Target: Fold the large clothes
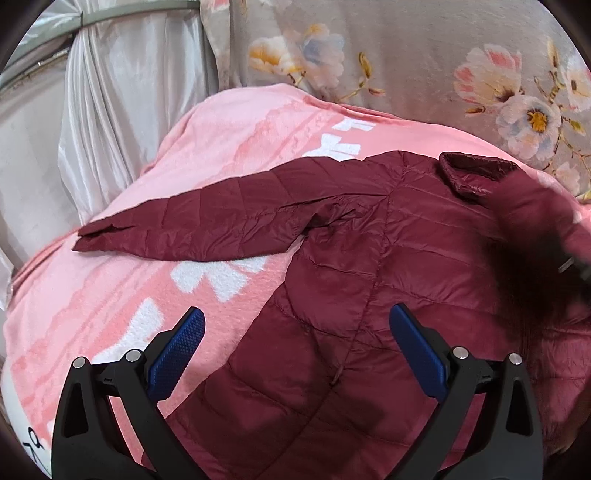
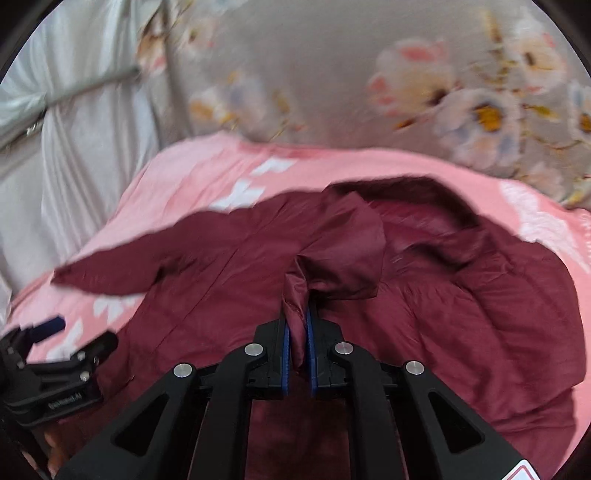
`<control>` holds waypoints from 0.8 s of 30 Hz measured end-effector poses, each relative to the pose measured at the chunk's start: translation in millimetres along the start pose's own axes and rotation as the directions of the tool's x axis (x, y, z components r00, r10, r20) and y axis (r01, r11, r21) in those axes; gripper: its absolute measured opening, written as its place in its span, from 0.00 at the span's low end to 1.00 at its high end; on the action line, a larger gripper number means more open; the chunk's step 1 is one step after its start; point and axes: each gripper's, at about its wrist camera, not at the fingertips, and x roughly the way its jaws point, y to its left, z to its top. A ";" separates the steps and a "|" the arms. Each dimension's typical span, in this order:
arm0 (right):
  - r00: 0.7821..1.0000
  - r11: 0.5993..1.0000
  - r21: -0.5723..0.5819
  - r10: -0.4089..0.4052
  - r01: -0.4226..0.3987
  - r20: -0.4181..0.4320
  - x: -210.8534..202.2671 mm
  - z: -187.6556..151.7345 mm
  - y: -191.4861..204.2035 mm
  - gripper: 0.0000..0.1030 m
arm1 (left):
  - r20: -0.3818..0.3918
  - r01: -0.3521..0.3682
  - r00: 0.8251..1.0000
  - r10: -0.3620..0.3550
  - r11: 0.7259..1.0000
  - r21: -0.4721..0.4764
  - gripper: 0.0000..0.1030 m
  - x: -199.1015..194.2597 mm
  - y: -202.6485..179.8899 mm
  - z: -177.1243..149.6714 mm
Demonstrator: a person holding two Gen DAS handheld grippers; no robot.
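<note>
A dark red quilted jacket point(image 1: 369, 280) lies spread on a pink blanket point(image 1: 110, 295), one sleeve point(image 1: 207, 221) stretched out to the left and its collar point(image 1: 472, 173) at the far right. My left gripper point(image 1: 295, 332) is open and empty, hovering over the jacket's lower left edge. My right gripper point(image 2: 297, 332) is shut on a fold of the jacket's right sleeve point(image 2: 343, 254), lifted and drawn over the jacket body point(image 2: 461, 332). The right gripper shows only as a dark blur in the left wrist view point(image 1: 535, 236). The left gripper also shows at the left edge of the right wrist view point(image 2: 48, 328).
The pink blanket point(image 2: 184, 177) with white patterns covers the bed. A grey floral cover point(image 1: 406, 55) lies behind it. A white satin curtain point(image 1: 110, 110) and a metal rail point(image 1: 110, 14) stand at the far left.
</note>
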 end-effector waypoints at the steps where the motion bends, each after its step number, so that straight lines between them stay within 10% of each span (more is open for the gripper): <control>1: 0.999 1.000 -0.021 0.018 -0.019 -0.038 10.9 -6.0 10.6 0.10 | -0.007 0.016 1.000 -0.016 1.000 -0.006 0.95 2.5 1.4 1.0; 8: 0.999 0.999 -0.047 0.014 -0.015 -0.031 -11.5 -23.1 21.4 0.60 | -0.056 0.173 0.982 -0.178 0.982 -0.077 0.95 13.5 0.2 11.9; 19: 0.977 0.931 0.299 -0.214 0.209 -0.016 -87.1 -55.4 -122.5 0.63 | -0.253 0.325 0.892 -0.375 0.920 -0.217 0.94 56.4 -48.0 20.2; 21: 0.973 0.883 0.413 -0.228 0.222 -0.035 -91.3 -65.4 -161.0 0.63 | -0.290 0.354 0.858 -0.424 0.897 -0.264 0.83 68.4 -53.3 16.6; 24: 0.973 0.808 0.545 -0.221 0.224 -0.072 -86.2 -74.5 -204.8 0.62 | -0.295 0.365 0.855 -0.426 0.899 -0.241 0.30 73.5 -63.0 21.2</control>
